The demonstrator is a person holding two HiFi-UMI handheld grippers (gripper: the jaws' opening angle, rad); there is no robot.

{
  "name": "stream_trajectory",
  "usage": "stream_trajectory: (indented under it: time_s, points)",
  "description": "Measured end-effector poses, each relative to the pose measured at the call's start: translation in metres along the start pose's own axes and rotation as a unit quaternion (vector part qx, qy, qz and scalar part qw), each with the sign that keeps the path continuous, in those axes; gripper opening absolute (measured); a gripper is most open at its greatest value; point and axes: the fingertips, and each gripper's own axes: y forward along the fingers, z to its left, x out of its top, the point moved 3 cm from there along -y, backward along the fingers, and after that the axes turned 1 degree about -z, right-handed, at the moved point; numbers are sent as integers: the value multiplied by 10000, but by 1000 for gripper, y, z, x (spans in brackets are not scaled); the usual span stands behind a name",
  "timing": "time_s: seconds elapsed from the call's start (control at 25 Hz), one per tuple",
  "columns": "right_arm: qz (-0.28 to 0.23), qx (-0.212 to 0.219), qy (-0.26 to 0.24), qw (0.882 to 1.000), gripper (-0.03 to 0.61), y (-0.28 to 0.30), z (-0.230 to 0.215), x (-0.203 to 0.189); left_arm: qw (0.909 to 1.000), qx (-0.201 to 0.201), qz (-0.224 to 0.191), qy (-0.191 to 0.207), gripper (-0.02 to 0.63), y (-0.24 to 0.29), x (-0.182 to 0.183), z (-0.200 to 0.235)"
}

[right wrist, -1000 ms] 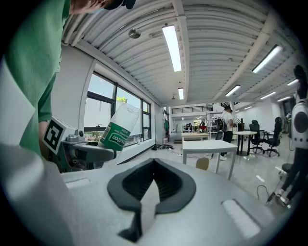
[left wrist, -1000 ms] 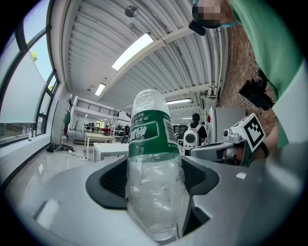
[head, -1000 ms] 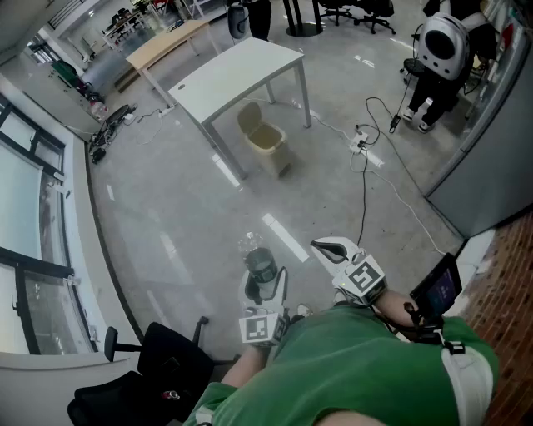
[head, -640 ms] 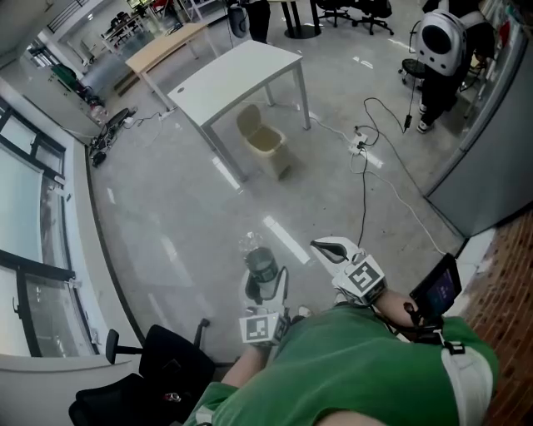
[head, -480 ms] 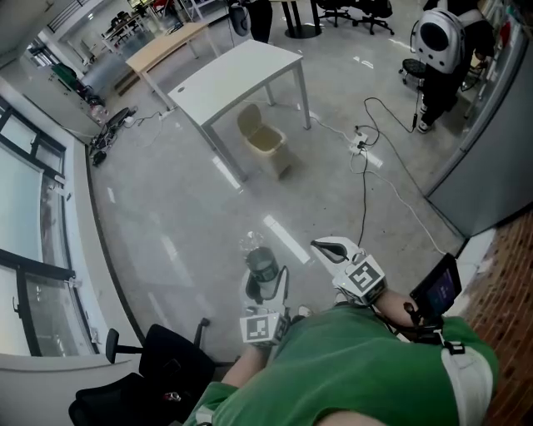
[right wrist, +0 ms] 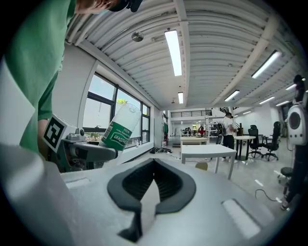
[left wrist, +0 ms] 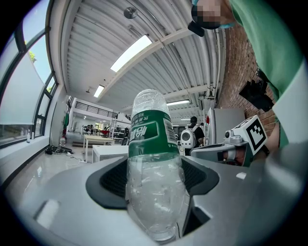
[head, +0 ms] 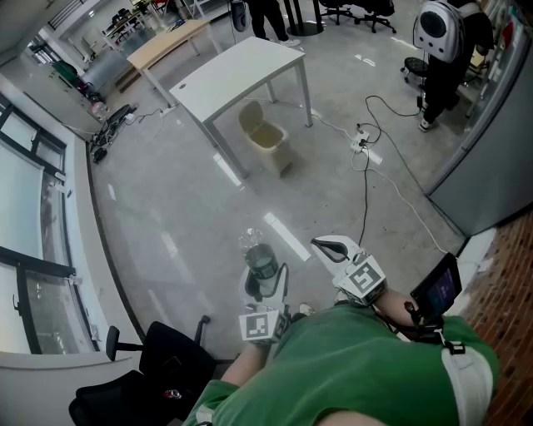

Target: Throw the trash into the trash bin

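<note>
The trash was a clear, crinkly plastic bottle (head: 257,252) with a green label, standing on end and clamped low down in the left gripper (head: 265,284). The trash bin (head: 266,138) was a beige one with its lid flipped up. It sat on the floor beside a white table (head: 241,71), well apart from the bottle.

place: open-plan lab | evidence: white table (head: 241,79); office chairs (head: 371,10); concrete floor (head: 183,216)
</note>
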Motion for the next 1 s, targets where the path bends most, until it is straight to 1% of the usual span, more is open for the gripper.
stream_trajectory:
  time_s: [0.28, 0.6, 0.76, 1.0]
  points:
    - [-22, -174, -29, 9998, 3, 8, 13, 5, 9999, -122, -53, -1, 334, -9, 3, 16]
    - [20, -556, -131, 9984, 3, 22, 28, 13, 9985, -500, -203, 38, 334, -12, 6, 30]
    - [28, -772, -89, 9970, 3, 22, 26, 11, 9980, -600, -205, 35, 333, -10, 6, 35]
    - [-12, -905, -45, 9959, 3, 24, 13, 9, 9976, -640, -221, 161, 333, 1, 8, 33]
